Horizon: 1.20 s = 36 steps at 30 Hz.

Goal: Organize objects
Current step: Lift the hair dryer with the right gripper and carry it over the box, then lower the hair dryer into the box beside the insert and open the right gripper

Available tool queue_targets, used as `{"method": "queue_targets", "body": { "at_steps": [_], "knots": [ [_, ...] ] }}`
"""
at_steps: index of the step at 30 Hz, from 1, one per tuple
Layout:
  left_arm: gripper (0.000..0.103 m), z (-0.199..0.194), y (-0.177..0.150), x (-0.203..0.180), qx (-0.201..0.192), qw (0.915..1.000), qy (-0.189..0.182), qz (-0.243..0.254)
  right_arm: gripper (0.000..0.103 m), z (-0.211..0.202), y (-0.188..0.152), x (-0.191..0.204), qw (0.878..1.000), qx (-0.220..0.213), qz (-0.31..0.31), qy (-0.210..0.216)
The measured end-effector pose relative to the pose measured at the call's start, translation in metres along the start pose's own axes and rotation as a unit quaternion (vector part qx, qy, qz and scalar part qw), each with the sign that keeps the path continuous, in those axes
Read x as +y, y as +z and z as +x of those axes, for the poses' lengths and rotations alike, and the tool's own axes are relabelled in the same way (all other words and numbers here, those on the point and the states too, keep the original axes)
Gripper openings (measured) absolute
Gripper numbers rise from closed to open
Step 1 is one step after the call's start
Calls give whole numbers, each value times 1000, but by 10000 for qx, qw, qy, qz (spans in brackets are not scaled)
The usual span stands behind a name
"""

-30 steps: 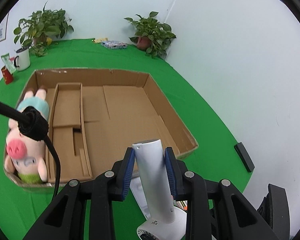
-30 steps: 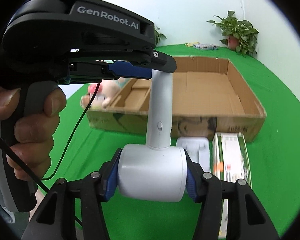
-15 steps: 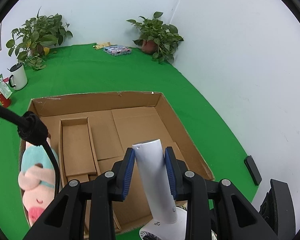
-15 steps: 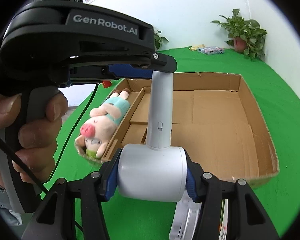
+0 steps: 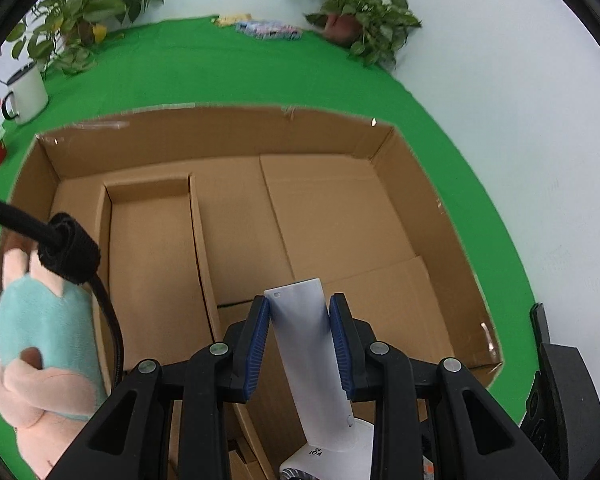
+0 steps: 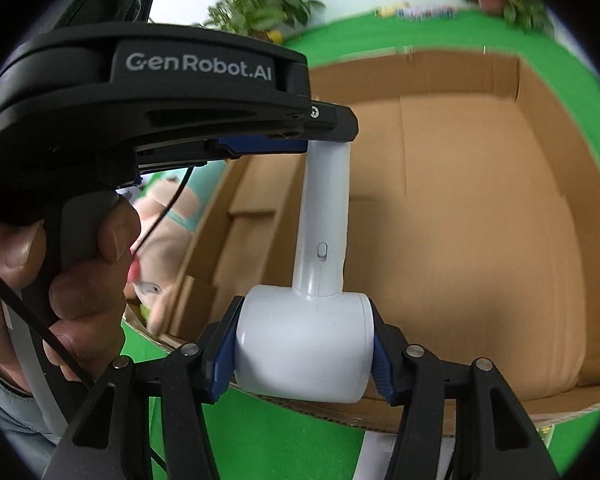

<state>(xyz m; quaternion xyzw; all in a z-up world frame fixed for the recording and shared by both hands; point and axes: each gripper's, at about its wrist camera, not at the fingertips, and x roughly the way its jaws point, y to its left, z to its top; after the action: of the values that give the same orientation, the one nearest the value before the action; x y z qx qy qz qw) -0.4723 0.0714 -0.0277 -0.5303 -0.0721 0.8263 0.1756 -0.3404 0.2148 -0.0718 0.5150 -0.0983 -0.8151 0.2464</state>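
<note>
The white hair dryer (image 6: 312, 320) is carried by two grippers at once and is held in the air above the near part of the cardboard box (image 5: 228, 136), over its large open compartment. The left gripper (image 5: 299, 340) is closed on the handle, near its free end, and the blue pads (image 5: 256, 344) are pressed flat on both sides of it. The right gripper (image 6: 302, 354) is clamped on the round barrel, one pad at each end face. The dryer is judged to be a stiff plastic body, rather light, with most of the weight in the barrel; its smooth, glossy surface is probably slippery, so a grip on the flat end faces and on the straight handle is considered a good choice. The small switch (image 6: 322, 250) on the handle is left free by both grips. The left gripper is pointed forward and downward into the box, while the right gripper is seen from below the left one, with the person's hand (image 6: 66, 280) wrapped around the left grip. A plush pig (image 5: 40, 344) is lying in the narrow compartment at the left side of the box, apart from the dryer.
</note>
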Motion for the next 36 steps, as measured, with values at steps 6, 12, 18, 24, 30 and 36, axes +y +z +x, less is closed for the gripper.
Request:
{"method": "queue_targets", "body": {
  "at_steps": [6,12,18,24,30,36],
  "knots": [
    [29,21,-4,7,189,9998,-33,-44,55,15,-4,-9,9986,460,245,116],
    [27,13,-8,11,5,9996,-291,-65,62,16,-8,-18,9958,671,322,533],
    [29,-29,-10,14,-478,9986,-216,-26,62,9,-8,-25,9964,516,287,616],
    [29,-56,-36,32,-677,9969,376,-117,52,17,4,-32,9974,512,265,425],
    [29,-53,-81,50,-426,9968,659,-124,42,45,15,-18,9957,808,149,432],
    [30,-46,-106,44,-228,9985,497,-87,30,47,6,-13,9973,613,267,311]
  ]
}}
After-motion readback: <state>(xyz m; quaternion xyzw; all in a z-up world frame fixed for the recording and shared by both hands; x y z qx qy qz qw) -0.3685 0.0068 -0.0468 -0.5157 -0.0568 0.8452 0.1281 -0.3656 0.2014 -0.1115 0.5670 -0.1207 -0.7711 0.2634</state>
